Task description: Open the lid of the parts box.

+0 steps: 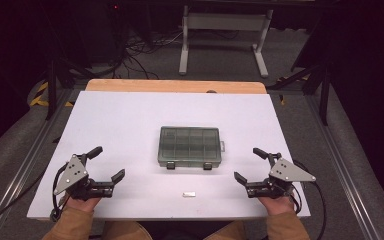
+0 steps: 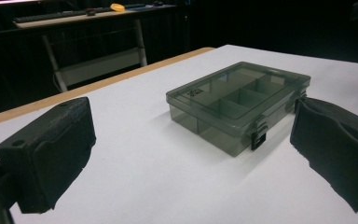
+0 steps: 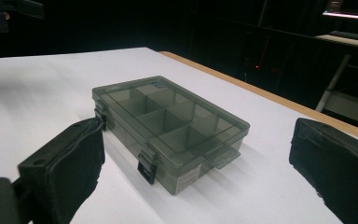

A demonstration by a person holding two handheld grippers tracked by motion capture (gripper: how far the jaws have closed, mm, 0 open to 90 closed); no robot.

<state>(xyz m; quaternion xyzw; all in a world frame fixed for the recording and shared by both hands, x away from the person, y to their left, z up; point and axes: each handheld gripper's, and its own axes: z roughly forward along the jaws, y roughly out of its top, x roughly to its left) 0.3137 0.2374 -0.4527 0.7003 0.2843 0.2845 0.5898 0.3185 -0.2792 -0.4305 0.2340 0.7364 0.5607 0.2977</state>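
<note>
Both tongs stand spread wide and hold nothing: the left tongs (image 1: 107,164) near the desk's front left, the right tongs (image 1: 249,164) near its front right, each gripped by a hand. Between them, mid-desk, a closed smoky compartment box (image 1: 189,146) lies flat on the white desk (image 1: 130,115), a small white tag (image 1: 189,194) nearer the front edge; dark room, cables beyond
</note>
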